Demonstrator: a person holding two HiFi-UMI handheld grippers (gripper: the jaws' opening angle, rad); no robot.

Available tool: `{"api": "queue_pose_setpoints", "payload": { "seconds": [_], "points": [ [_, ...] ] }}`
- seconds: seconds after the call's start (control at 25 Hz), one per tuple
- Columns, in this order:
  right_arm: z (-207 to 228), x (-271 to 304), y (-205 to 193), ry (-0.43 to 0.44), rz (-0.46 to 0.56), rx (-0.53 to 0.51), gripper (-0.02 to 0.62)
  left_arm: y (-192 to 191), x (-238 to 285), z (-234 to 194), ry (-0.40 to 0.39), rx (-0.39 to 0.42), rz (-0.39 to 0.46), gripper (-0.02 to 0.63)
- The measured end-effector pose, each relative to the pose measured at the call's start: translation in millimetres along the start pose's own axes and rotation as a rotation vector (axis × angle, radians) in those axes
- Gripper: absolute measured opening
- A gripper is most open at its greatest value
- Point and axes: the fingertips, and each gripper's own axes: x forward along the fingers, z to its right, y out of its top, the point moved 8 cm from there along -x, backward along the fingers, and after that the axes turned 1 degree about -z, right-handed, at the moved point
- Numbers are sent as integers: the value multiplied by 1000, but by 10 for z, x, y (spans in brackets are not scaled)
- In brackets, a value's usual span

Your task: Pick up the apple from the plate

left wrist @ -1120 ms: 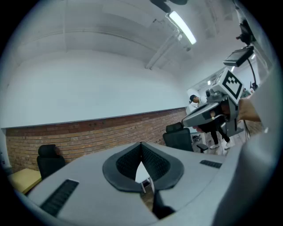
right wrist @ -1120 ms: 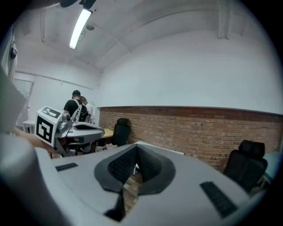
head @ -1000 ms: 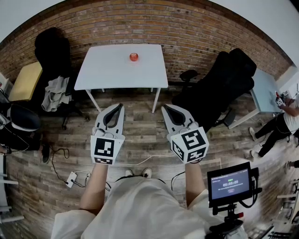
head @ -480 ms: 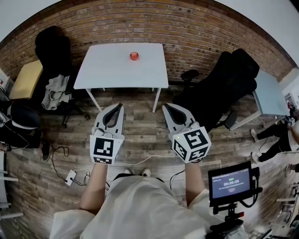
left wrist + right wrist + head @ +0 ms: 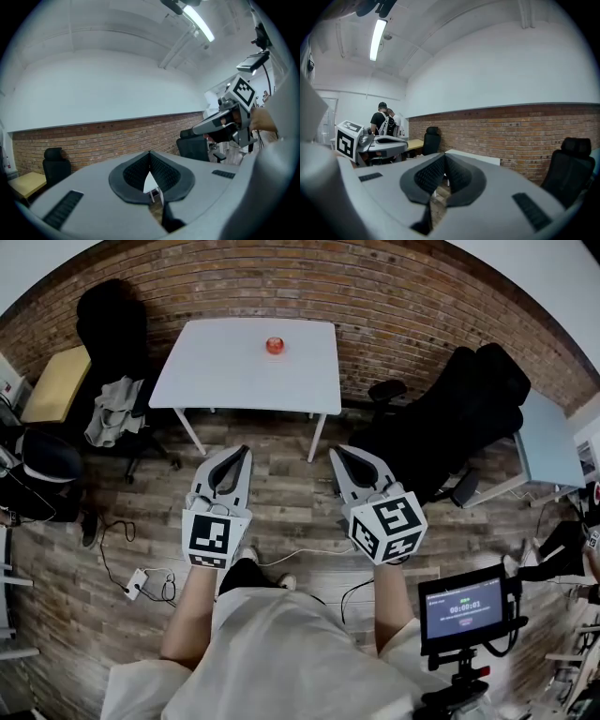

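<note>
A red apple sits on a small plate near the far edge of a white table against the brick wall, seen in the head view. Both grippers hang over the wooden floor, well short of the table. My left gripper is shut and holds nothing; its tips meet in the left gripper view. My right gripper is shut and empty too, with its pads together in the right gripper view. The table's corner shows past the right jaws; the apple is not visible in either gripper view.
Black office chairs stand left and right of the table. A yellow side table is at far left, a pale blue one at right. Cables and a power strip lie on the floor. A monitor stands at lower right.
The view has moved toward the table, which now sits slightly larger and closer. A foot has stepped forward below. Both grippers keep the same shut pose.
</note>
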Motion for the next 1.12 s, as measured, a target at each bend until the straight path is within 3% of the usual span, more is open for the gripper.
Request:
{"api": "queue_pose_setpoints", "payload": {
  "seconds": [0.32,1.12],
  "points": [
    [102,95,8,0,1,-2,3,-7,105,-62,16,2,5,6],
    [928,1379,152,-57,-29,-9,3,-297,1588,-852,-48,-30,22,6]
  ]
}}
